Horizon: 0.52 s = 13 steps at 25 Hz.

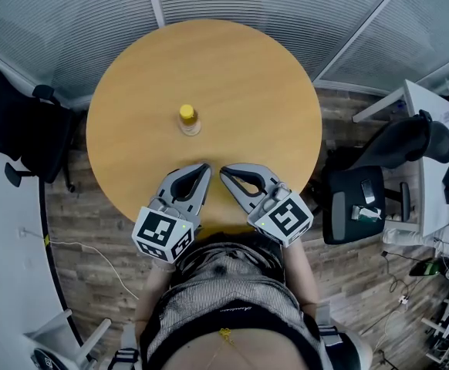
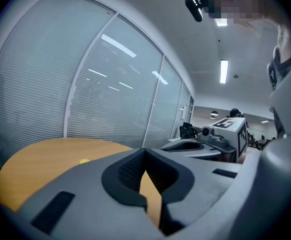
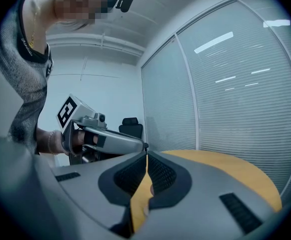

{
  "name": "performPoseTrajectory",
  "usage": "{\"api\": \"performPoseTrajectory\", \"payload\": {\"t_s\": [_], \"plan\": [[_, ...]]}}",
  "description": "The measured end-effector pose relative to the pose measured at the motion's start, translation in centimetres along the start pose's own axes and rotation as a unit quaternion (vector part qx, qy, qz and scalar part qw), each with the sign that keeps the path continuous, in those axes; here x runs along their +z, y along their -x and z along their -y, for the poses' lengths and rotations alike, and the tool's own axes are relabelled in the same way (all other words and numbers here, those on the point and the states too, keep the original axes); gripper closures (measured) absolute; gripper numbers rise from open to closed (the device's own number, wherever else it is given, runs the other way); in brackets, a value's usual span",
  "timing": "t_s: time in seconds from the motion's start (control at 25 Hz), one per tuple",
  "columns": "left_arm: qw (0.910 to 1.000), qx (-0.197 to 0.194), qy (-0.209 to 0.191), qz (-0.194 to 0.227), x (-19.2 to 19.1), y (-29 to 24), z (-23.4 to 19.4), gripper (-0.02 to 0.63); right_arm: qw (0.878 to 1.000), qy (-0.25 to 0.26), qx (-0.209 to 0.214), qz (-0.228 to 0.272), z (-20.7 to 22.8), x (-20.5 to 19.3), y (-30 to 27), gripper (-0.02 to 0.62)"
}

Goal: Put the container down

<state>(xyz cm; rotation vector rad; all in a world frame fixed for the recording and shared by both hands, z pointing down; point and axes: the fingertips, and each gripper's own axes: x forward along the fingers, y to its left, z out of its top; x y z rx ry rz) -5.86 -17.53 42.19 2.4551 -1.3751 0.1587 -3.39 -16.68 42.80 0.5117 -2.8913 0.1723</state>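
Head view: a round wooden table (image 1: 132,91) stands on a plank floor (image 1: 86,253), with glass walls and closed blinds (image 1: 70,6) behind it. The container (image 1: 188,119), a small clear bottle with a yellow cap, stands upright near the middle of the table, free of both grippers and well beyond their tips. The left gripper (image 1: 204,168) and right gripper (image 1: 224,171) hover side by side over the table's near edge. Their tips angle toward each other and lie close together but apart, each with its marker cube toward the person (image 1: 224,299). A black chair (image 1: 16,122) stands to the left of the table. To the right stand a second chair (image 1: 410,141) and a white desk (image 1: 433,168). Left gripper view: the left gripper (image 2: 145,152) has its jaws fully closed, the dark ribbed pads meeting at the tips with nothing between them. Only the table (image 2: 40,159) shows through the gap behind. The container's yellow cap (image 2: 84,160) peeks over the left jaw, and the right gripper (image 2: 205,143) appears just beside. Right gripper view: the right gripper (image 3: 146,157) likewise has its jaws pressed together and holds nothing. The table (image 3: 225,166) lies beyond, and the left gripper (image 3: 103,139) is at left.
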Motion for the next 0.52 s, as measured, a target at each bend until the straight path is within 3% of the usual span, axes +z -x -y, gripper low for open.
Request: {"api": "performPoseTrajectory", "payload": {"t_s": [0.52], "plan": [[0.9999,-0.007,0.004,-0.009,-0.64,-0.65,0.54,0.586,1.0,-0.001,0.003,-0.002,0.29,-0.29,0.27,0.572]]}}
